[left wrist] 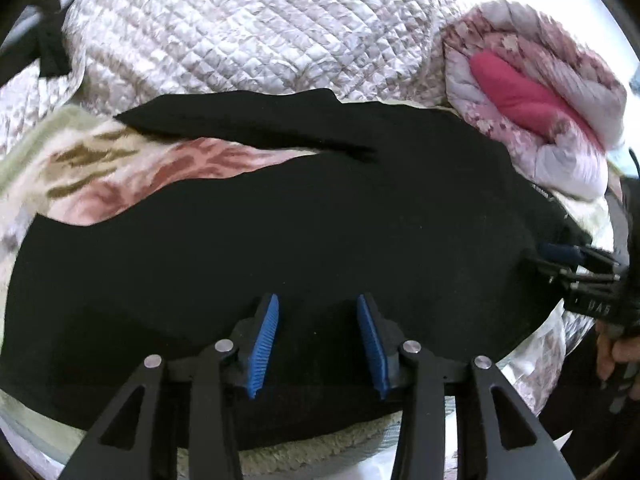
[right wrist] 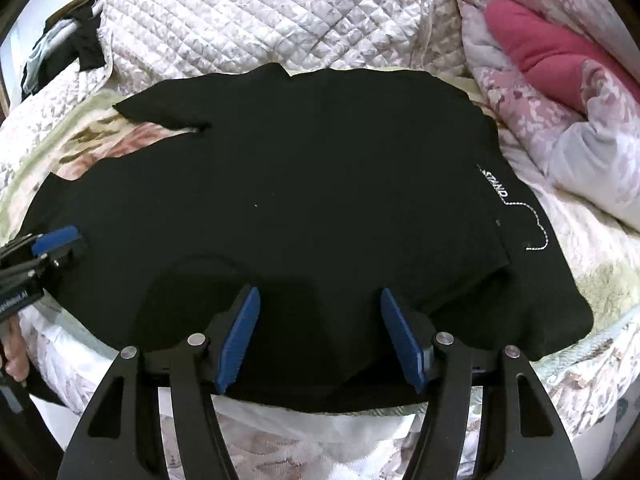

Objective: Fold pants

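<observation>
Black pants [left wrist: 320,216] lie spread flat on a bed, with the legs running to the left and a slit between them. The pants [right wrist: 304,184] bear white lettering and a dotted stitched line [right wrist: 520,220] near their right end. My left gripper [left wrist: 318,300] hovers over the near edge of the cloth, its blue pads apart and nothing pinched between them. It also shows at the left edge as the left gripper [right wrist: 56,244]. My right gripper [right wrist: 319,293] stands wide open over the near hem, and appears far right as the right gripper [left wrist: 560,256].
A patterned blanket [left wrist: 120,172] lies under the pants, on a quilted bedspread [right wrist: 280,12]. A rolled floral duvet [right wrist: 540,120] with a pink cloth [right wrist: 560,56] sits at the right. Dark clothes [right wrist: 80,40] hang far left. A hand [left wrist: 612,348] holds the right gripper.
</observation>
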